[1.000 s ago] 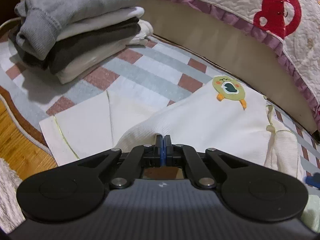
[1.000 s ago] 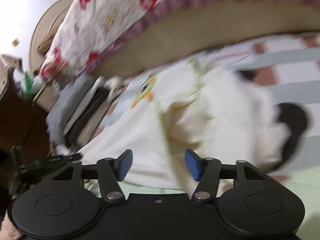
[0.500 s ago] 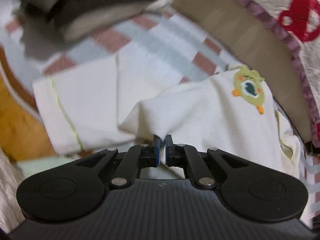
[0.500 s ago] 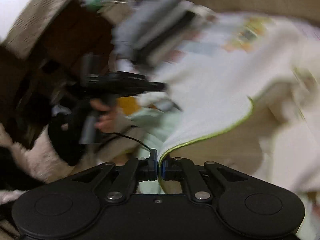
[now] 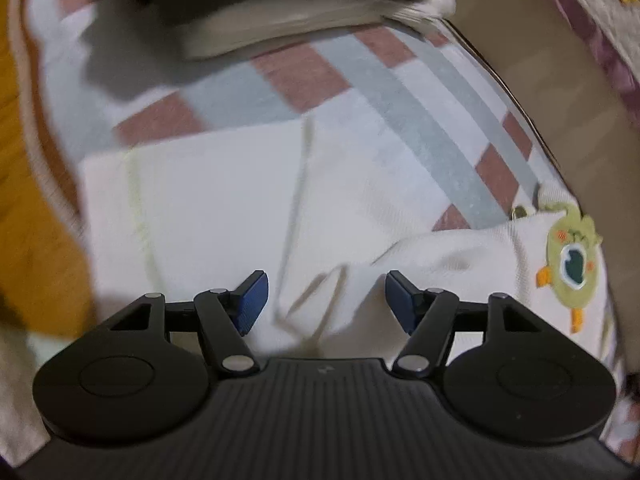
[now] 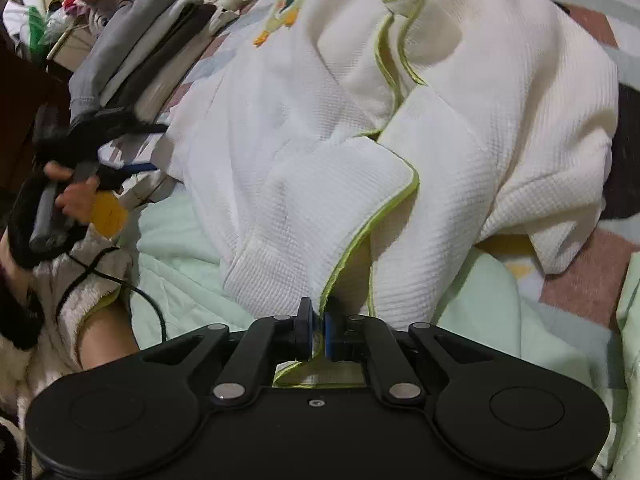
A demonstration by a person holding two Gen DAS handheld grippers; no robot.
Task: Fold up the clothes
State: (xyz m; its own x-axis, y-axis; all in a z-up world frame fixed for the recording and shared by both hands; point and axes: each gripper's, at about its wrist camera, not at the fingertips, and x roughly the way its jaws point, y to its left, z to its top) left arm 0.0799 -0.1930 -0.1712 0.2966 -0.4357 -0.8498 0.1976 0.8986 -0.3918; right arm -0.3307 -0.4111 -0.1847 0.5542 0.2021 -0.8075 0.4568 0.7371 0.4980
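A cream waffle-knit garment (image 6: pixel 460 120) with green piping and a duck patch (image 6: pixel 286 8) lies crumpled on the bed. My right gripper (image 6: pixel 318 334) is shut on its green-piped hem, near the bed's front edge. In the left wrist view the same garment (image 5: pixel 460 264) bunches to the right, with the duck patch (image 5: pixel 572 264) showing. A flat part of it (image 5: pixel 208 200) spreads to the left. My left gripper (image 5: pixel 326 302) hangs open just above the fabric, with nothing between its fingers. The right wrist view also shows the left gripper (image 6: pixel 132 148) held in a hand at the left.
A stack of folded clothes (image 6: pixel 136 52) sits at the back left on the checked bedcover (image 5: pixel 360 92). A quilt with red figures (image 5: pixel 600 12) hangs along the far side. The wooden floor (image 5: pixel 36 208) lies beyond the bed's left edge. A pale green blanket (image 6: pixel 500 320) covers the front.
My left gripper has opened and let go of the garment's fold, which dropped onto the bed. My right gripper shut on the green-piped hem half a second ago and still holds it.
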